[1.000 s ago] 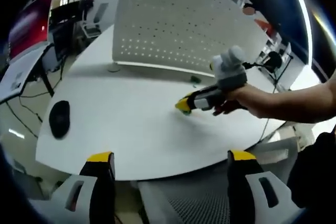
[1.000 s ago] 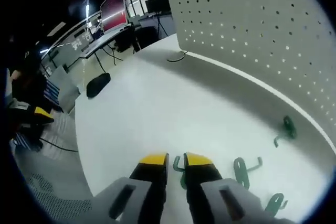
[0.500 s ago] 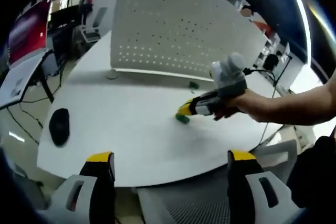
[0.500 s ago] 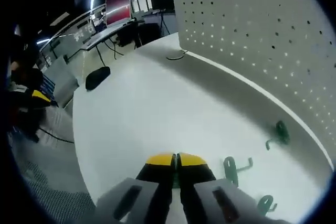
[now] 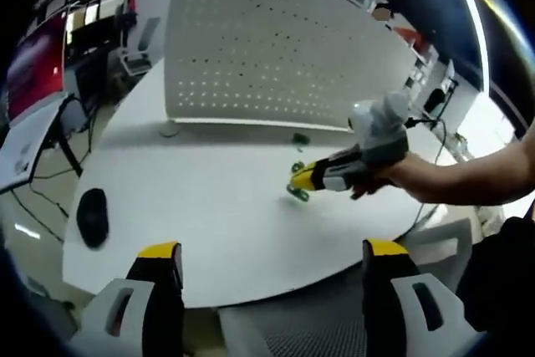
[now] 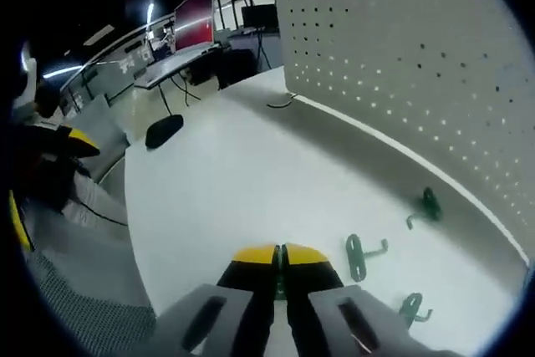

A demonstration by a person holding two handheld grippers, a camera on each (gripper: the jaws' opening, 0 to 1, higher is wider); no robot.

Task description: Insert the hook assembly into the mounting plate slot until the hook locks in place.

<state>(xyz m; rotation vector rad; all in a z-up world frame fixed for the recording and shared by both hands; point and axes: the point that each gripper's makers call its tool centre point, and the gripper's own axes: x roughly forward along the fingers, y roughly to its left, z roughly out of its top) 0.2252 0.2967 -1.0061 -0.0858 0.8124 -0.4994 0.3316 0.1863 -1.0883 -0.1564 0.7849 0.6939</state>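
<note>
- White perforated plate (image 6: 401, 48) stands upright at back of bench (image 6: 242, 173)
- Right tongs (image 6: 279, 253) clamped on one green hook (image 5: 298, 192), just above bench, well short of plate; judged carry step, next needs lift and lining up with a slot
- Left tongs (image 5: 272, 252) wide apart, empty
- Three more hooks on bench (image 6: 355, 255)

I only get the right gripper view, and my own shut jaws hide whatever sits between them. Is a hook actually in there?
Observer: Yes. In the left gripper view a small green J-shaped hook pokes out below the yellow tips of the right gripper.
Operator: And the left gripper, is it busy?
Observer: No. The left gripper has its jaws wide apart with nothing between them, held over a grey mesh chair seat just off the edge of the white table.
</note>
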